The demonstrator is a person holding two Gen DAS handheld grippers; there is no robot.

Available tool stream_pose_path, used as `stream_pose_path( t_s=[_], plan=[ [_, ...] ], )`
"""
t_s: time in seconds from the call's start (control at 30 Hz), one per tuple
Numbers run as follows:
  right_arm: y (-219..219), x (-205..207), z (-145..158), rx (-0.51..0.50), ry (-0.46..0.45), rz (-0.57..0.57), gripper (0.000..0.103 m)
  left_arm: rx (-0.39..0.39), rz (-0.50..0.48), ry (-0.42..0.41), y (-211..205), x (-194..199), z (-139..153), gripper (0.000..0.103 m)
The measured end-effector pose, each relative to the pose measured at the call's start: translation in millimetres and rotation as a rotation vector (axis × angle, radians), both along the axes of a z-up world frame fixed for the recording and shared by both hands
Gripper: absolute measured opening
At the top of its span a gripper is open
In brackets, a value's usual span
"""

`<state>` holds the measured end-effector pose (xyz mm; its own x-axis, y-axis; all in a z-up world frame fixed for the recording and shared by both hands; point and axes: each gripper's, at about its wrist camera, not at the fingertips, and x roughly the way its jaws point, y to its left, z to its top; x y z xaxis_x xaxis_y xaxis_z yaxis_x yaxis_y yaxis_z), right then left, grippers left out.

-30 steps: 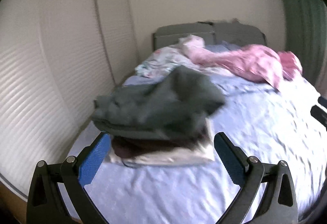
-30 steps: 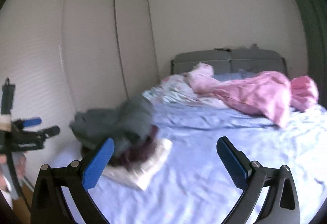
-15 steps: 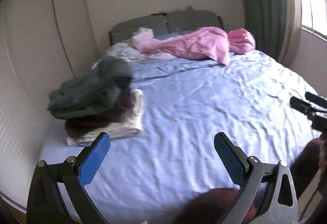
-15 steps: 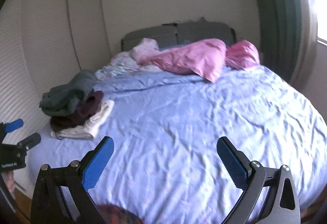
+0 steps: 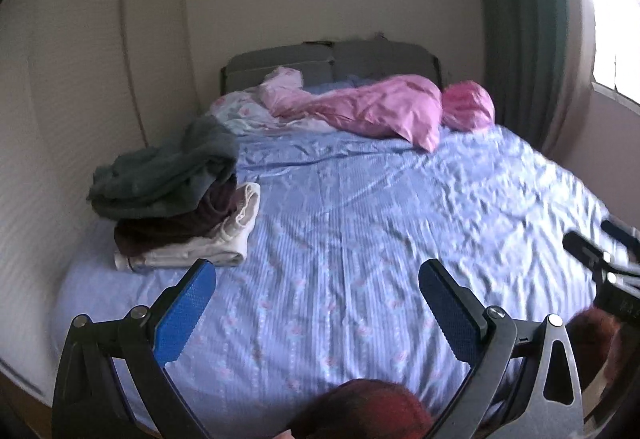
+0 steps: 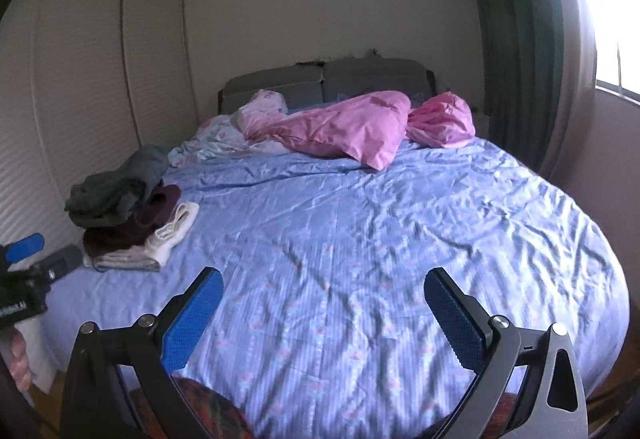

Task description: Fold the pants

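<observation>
Pulled back from the stack of folded grey, maroon and cream pants (image 5: 172, 207) at middle left on the blue patterned bedsheet (image 5: 360, 239); left tool (image 5: 316, 303) and right tool (image 6: 322, 303) wide, empty; folding probably done

Your left gripper (image 5: 317, 293) is held level with its jaws spread wide and nothing between the blue pads (image 5: 182, 317). Your right gripper (image 6: 323, 301) shows the same: jaws wide apart, pads bare. In the right wrist view your left gripper appears at nine o'clock, with part of your hand (image 6: 19, 361) visible beneath it at eight o'clock.
</observation>
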<state>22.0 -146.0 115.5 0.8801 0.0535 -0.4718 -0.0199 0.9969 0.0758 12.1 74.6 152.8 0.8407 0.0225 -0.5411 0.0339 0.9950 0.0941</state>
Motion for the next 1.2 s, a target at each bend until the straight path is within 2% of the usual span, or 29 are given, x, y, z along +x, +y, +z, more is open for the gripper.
stream_pose_path(
  t_s=[0.13, 0.23, 0.47, 0.63, 1.2],
  plan=[
    [0.3, -3.5, -0.9, -0.014, -0.004, -0.005, 0.102, 0.044, 0.011, -0.03, -10.1, -5.3, -0.6, 0.103],
    [0.7, -5.0, -1.1, -0.017, -0.006, -0.001, 0.102, 0.06, -0.001, -0.013, -17.6, -2.8, -6.9, 0.103],
    [1.8, -8.9, -1.5, -0.026, -0.009, -0.001, 0.102, 0.03, -0.01, 0.006, -19.4, -1.1, -10.5, 0.103],
    [0.0, -9.7, -0.1, -0.019, -0.004, 0.0, 0.102, -0.019, 0.0, 0.014, -13.8, -1.9, -7.8, 0.103],
    [0.1, -8.8, 0.3, -0.007, 0.006, 0.003, 0.102, 0.0, 0.007, 0.014, -15.8, -2.8, -8.3, 0.103]
  ],
)
